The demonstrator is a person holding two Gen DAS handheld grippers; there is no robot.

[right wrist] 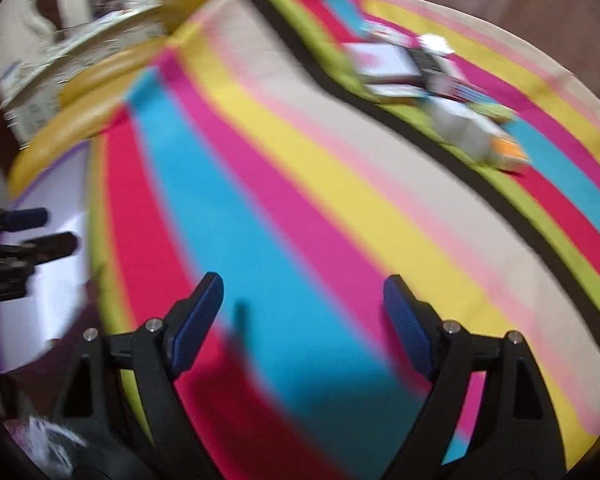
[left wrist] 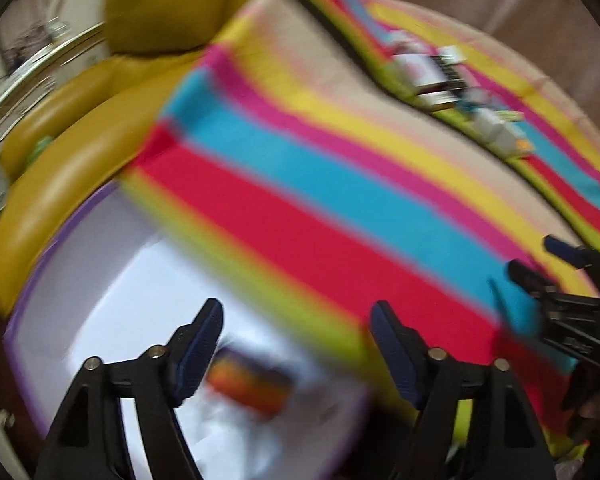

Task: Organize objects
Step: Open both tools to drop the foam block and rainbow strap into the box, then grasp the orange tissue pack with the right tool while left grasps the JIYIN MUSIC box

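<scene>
Both views were blurred. The left gripper (left wrist: 296, 316) stood wide open and empty over the edge of a white, purple-rimmed container (left wrist: 32, 280), with a small orange and dark packet (left wrist: 252, 384) lying in it just below and between the fingers. The right gripper (right wrist: 302, 294) was likewise spread wide and held nothing, above a striped cloth (right wrist: 300, 168); a cluster of small boxes (right wrist: 420, 76) lay well ahead to its right.

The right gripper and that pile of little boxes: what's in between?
Only bare striped cloth between the open right gripper and the boxes, in the right wrist view.
</scene>
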